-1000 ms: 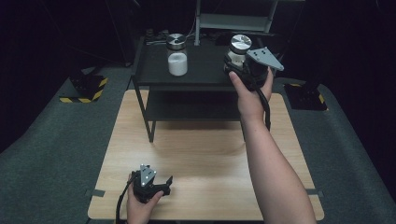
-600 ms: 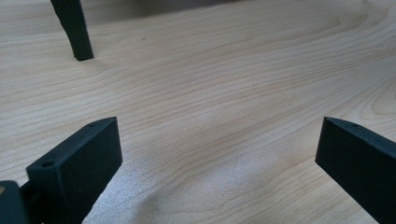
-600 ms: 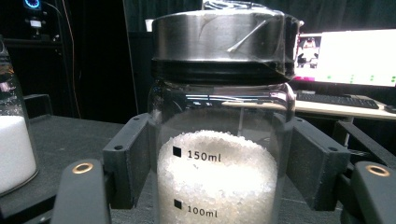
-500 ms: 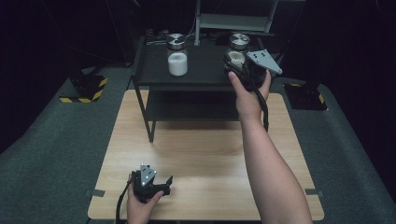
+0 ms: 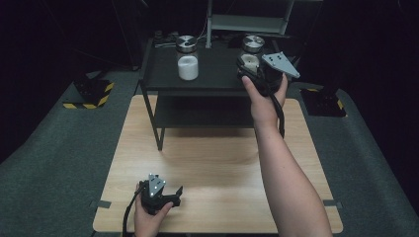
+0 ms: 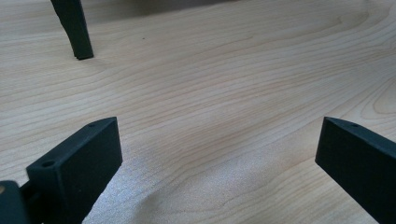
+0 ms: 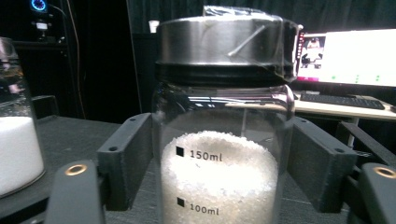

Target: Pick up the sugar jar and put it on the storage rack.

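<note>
A glass jar (image 5: 253, 44) with a metal lid, part full of white grains, stands on the black rack's top (image 5: 217, 79) at its right. In the right gripper view the jar (image 7: 222, 116) sits between the two jaws, whose pads stand at its sides with a slim gap. My right gripper (image 5: 248, 65) has just been opening around it, so I read it as open. Low over the wooden table (image 5: 222, 158) near its front edge, my left gripper (image 5: 160, 188) is held with its jaws wide open (image 6: 219, 135) and nothing between them.
A second lidded jar (image 5: 187, 58) of white powder stands on the rack's top at the left, also at the left edge of the right gripper view (image 7: 16, 140). A rack leg (image 6: 74, 28) stands ahead of the left gripper. Beyond the rack is a lit monitor (image 7: 350, 56).
The jar, held up off the rack a second ago, now stands on the rack's top with the right gripper still around it. The left gripper has not moved.
</note>
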Motion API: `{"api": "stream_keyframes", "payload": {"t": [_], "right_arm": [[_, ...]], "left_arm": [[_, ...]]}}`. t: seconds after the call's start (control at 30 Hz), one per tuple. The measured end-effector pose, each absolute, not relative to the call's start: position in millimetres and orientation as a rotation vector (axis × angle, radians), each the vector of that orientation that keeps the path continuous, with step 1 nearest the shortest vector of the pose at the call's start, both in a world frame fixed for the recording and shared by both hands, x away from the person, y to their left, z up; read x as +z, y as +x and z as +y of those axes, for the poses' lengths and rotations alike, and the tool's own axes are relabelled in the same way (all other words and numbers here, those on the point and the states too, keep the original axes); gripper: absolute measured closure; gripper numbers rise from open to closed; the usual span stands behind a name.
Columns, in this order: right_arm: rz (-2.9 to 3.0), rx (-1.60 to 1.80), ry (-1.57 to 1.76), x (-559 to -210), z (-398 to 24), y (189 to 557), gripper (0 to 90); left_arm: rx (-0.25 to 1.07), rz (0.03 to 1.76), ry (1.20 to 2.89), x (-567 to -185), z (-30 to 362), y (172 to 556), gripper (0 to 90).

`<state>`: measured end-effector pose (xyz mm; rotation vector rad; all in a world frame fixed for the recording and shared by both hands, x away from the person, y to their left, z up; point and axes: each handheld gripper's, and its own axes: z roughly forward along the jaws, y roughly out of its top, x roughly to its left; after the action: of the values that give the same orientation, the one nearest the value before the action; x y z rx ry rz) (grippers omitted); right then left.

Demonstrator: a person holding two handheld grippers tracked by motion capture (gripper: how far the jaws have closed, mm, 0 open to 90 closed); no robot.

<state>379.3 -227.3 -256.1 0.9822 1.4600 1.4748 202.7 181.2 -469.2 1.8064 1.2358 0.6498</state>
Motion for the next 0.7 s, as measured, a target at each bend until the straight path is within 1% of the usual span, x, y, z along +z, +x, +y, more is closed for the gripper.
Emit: {"api": "stream_keyframes", "payload": {"t": [0.1, 0.13, 0.2, 0.27, 0.7], "right_arm": [[1.467, 1.466, 0.987, -253.2, -226.9, 377.0, 19.7], [1.466, 1.464, 0.987, -252.9, -226.5, 376.2, 16.4], [1.468, 1.443, 0.986, -252.2, -224.1, 373.8, 6.2], [1.472, 1.431, 0.964, -252.9, -223.6, 372.6, 1.0], [1.482, 1.436, 0.911, -259.8, -233.2, 357.7, 0.2]], "left_arm": [[0.65, 1.235, 1.806, -469.3, 181.2, 202.6, 0.7], [0.649, 1.236, 1.806, -469.2, 181.3, 202.7, 0.7], [0.647, 1.237, 1.806, -469.1, 181.5, 202.9, 0.7], [0.647, 1.236, 1.807, -469.1, 181.5, 202.9, 0.7], [0.647, 1.238, 1.806, -469.1, 181.4, 202.9, 0.7]]}}
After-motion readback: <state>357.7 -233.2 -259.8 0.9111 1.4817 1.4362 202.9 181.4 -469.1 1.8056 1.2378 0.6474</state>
